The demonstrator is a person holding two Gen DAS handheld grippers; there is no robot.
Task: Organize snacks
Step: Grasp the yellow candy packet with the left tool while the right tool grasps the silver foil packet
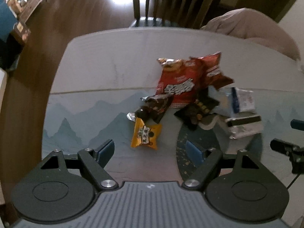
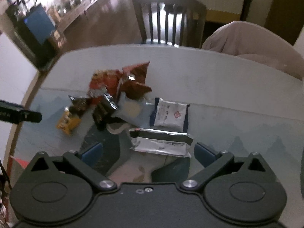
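Snacks sit heaped mid-bench [image 1: 114,60]: a big red bag [image 1: 178,81] at the back, a yellow packet [image 1: 145,135] nearest the left hand-held gripper [image 1: 150,150], a silver pouch [image 2: 161,144] just ahead of the right hand-held gripper [image 2: 148,153]. Both hover with jaws wide apart, nothing between them. A chair [image 2: 169,17] stands beyond.

The table [image 1: 117,57] ahead of the tongs has a smooth, glossy top with a printed mountain pattern. The red packet [image 1: 176,79] and yellow packet [image 1: 145,134] are glossy plastic film. The silver packet [image 2: 161,144], just ahead of the right tongs, is shiny foil. The floor [image 1: 76,15] beyond is polished wood. The chair [image 2: 169,17] is wood.
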